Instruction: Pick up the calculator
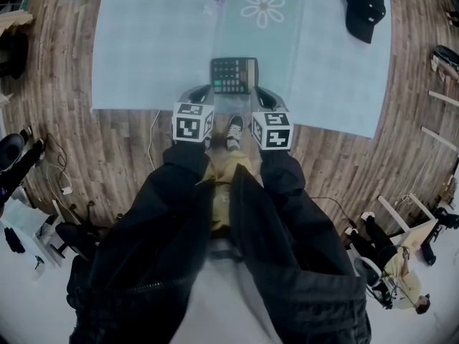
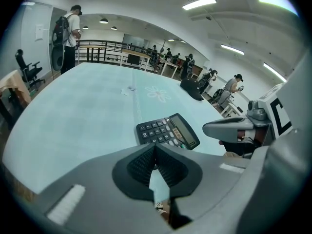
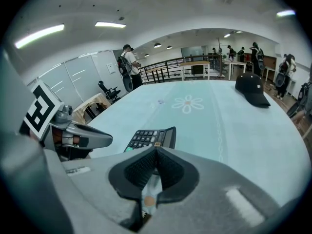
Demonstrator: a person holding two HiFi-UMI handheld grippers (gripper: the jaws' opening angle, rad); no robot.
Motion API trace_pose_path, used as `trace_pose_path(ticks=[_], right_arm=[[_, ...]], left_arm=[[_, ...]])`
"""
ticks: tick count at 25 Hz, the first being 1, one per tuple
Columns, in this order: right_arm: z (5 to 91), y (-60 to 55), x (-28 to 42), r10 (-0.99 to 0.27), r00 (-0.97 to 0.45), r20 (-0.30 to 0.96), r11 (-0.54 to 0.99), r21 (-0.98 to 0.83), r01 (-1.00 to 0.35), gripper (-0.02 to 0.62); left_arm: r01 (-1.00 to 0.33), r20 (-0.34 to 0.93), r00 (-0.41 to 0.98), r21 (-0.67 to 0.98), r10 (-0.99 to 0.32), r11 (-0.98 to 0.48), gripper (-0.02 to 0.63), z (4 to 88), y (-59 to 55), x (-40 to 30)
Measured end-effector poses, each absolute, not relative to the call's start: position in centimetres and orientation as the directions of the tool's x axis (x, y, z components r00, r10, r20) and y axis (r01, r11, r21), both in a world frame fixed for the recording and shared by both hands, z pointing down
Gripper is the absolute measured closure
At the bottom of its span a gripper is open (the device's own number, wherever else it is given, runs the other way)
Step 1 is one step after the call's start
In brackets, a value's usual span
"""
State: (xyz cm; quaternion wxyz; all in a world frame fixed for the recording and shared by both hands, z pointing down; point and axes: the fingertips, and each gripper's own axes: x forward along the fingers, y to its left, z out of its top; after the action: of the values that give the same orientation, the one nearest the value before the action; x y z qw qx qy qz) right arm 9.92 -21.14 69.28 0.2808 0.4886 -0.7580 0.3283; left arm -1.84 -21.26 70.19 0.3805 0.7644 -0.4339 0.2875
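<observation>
The calculator (image 1: 234, 75) lies at the mat's (image 1: 143, 49) near edge. The left gripper (image 2: 155, 147) and right gripper (image 3: 156, 150) hover just near of it, both with jaws closed on nothing.

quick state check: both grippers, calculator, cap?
left gripper: shut, empty, short of the calculator.
right gripper: shut, empty, short of the calculator.
calculator: flat on the cloth, keys up, untouched.
cap: resting crown up near the cloth's far right corner.
</observation>
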Motion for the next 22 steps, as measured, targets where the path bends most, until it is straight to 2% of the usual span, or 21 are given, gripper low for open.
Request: trace_pose_path(ticks=[4,6,13,20,22], right_arm=[[70.3,-21.7,10.6,-0.557,-0.342,0.757,0.286,-0.212,-0.935,0.590],[70.9,-22.0,10.8,-0.556,-0.335,0.761,0.278,-0.210,-0.937,0.551],[73.6,-22.9,10.9,-0.520,-0.362,0.774,0.250,-0.267,-0.931,0.486],[74.9,-23.1,10.5,-0.499,-0.497,0.710,0.089,-0.528,-0.845,0.479],[74.8,-23.1,10.3,-0.499,-0.515,0.697,0.070,-0.560,-0.826,0.497]], left_arm=[[-0.878,0.773,0.464,0.337,-0.433,-0.340,0.611,70.7,-21.3,-1.3],[-0.877,0.774,0.465,0.337,-0.429,-0.342,0.611,70.9,-21.3,-1.1],[-0.879,0.778,0.459,0.328,-0.429,-0.345,0.611,71.1,-21.2,-1.5],[-0.888,0.785,0.444,0.320,-0.432,-0.331,0.611,71.1,-21.2,-2.3],[-0.887,0.783,0.445,0.320,-0.435,-0.331,0.611,70.8,-21.3,-2.4]])
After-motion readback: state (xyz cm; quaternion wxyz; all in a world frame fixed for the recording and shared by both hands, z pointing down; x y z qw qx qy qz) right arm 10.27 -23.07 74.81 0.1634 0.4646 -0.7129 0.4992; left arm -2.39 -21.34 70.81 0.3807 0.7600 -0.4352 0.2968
